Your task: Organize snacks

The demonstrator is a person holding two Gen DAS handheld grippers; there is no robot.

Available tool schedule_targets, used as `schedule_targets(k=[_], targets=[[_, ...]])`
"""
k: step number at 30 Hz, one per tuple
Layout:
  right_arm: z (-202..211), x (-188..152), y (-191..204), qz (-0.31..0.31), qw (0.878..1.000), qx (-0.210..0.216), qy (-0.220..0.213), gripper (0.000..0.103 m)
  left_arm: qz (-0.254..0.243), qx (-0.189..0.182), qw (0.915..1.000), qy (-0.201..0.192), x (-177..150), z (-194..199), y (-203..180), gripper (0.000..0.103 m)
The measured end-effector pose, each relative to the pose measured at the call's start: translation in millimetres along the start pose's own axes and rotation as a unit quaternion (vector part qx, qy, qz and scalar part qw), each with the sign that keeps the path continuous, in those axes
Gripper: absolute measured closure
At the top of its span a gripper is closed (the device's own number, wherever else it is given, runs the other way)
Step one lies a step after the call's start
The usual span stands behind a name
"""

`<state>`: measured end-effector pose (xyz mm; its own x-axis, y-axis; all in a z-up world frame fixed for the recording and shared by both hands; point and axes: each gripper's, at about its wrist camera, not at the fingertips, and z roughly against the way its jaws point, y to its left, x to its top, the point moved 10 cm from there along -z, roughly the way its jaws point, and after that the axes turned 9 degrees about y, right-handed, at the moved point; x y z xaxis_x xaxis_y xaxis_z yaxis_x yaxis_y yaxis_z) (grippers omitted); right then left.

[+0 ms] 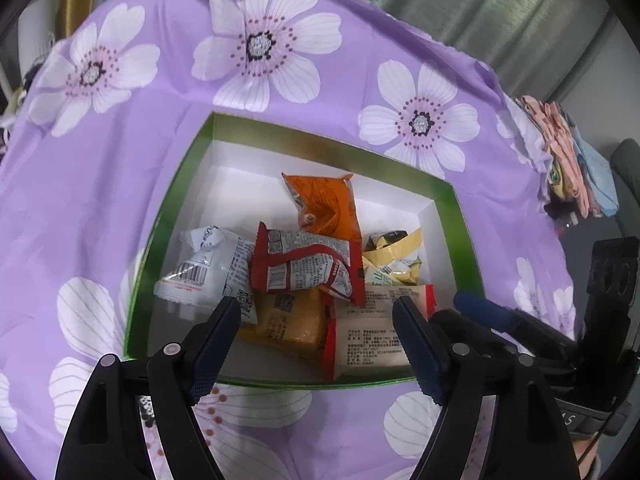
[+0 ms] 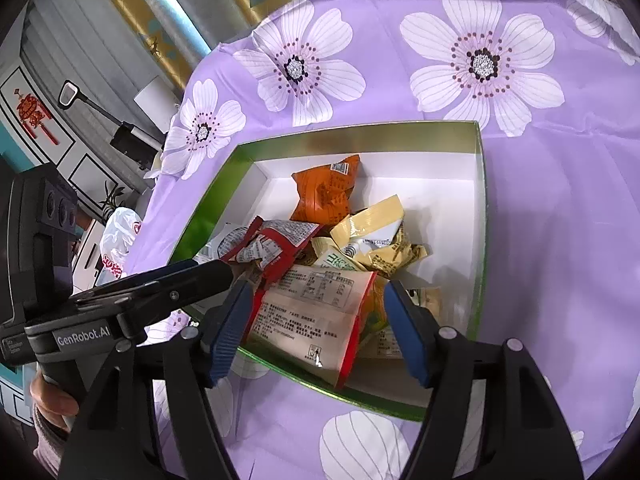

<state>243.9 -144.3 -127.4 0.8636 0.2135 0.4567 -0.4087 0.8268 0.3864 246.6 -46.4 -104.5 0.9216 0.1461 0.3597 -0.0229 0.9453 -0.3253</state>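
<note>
Snack packets gathered in a green-rimmed box [image 1: 460,236] with white inner walls, standing on a table draped in a purple flowered cloth [image 1: 160,160]. Both tongs hang over the box's near edge. The left tongs [image 1: 318,340] are spread, nothing between the fingers; below them lie a white packet [image 1: 200,272], a red-trimmed grey packet [image 1: 304,264] and an orange-yellow packet [image 1: 288,320]. The right tongs [image 2: 316,324] are likewise spread, straddling a pale red-edged packet [image 2: 312,312] without visibly touching it; whether the pads brush its sides cannot be told. An orange packet [image 2: 326,192] rests toward the far wall, and crumpled yellow packets [image 2: 376,240] sit at mid-box, toward the right wall.

Hazards, as a judgement: the two tools stand close together at the near edge, the left one's fingers crossing in front of the right one's, so a careless move could knock them together. The pale packet leans on the near rim and, nudged, could slide out onto the cloth. The packets overlap, so closing on one may drag or crush a neighbour. The loose cloth may let the box shift if its wall is pushed.

Open room: bare white floor along the box's far and right walls; open cloth surrounds the box on the sides in view.
</note>
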Motion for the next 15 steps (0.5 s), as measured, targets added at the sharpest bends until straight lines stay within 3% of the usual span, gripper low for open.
schedule_targets(k=[12,15], targets=[[33,1,13,0.055,0.995,-0.073,-0.036,0.012,-0.021,0.049,0.9978,-0.039,-3,33,-1,0.020],[41,1,14,0.061,0.993,-0.085,-0.044,0.001,-0.025,0.070,0.9961,-0.049,-5,44,0,0.020]])
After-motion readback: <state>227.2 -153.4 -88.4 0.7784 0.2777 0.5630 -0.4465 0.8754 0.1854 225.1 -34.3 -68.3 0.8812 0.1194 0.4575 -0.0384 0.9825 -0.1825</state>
